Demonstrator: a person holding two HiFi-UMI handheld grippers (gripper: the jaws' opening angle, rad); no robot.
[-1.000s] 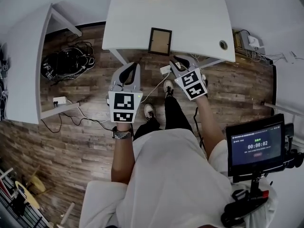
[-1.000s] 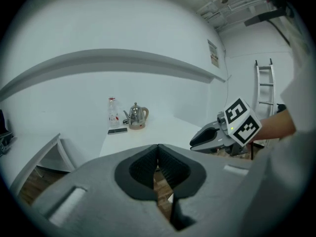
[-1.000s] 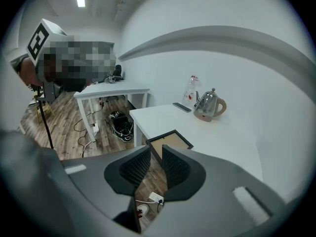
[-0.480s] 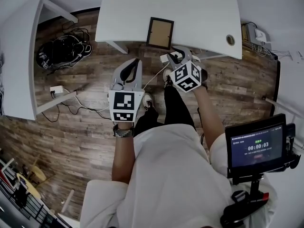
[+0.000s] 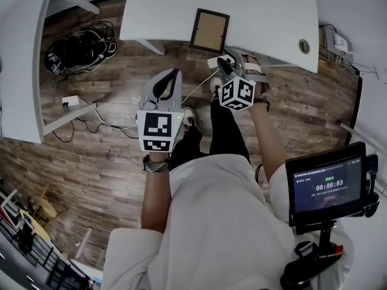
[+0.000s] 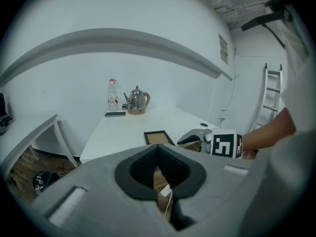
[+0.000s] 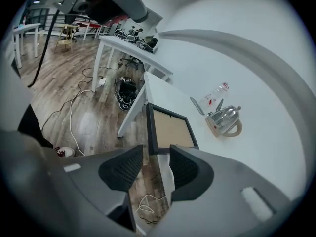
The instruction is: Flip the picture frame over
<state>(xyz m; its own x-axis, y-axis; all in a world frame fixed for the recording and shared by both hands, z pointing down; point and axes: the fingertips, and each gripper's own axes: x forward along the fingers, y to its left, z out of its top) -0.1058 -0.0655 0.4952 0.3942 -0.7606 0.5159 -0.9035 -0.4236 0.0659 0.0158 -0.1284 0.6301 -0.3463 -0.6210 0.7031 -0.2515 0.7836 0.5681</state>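
Right gripper (image 5: pixel 225 61) and left gripper (image 5: pixel 174 74) both sit nearer the white table (image 5: pixel 266 11) than a second ago in the head view. The right one has rolled, so its marker cube shows another face. Its jaws have just been opening and stand wide apart, gripping nothing. The picture frame (image 5: pixel 210 30) lies flat at the table's front edge, brown panel up, just beyond the right gripper's tips and apart from them. The left gripper hovers over the wooden floor (image 5: pixel 109 162), short of the table. A cable coil (image 5: pixel 78 50) lies on the floor beside a second white table (image 5: pixel 18 59), and a screen (image 5: pixel 329 186) on a stand is at the right.

The left gripper view shows its jaws closed, tips meeting, empty. Past them lies the frame, with a kettle (image 6: pixel 137 100), a bottle (image 6: pixel 113 94) and a phone (image 6: pixel 115 114) at the table's far end by a white wall.

In the right gripper view the frame's near edge lines up with the open gap, clear of both pads, with nothing in the way.
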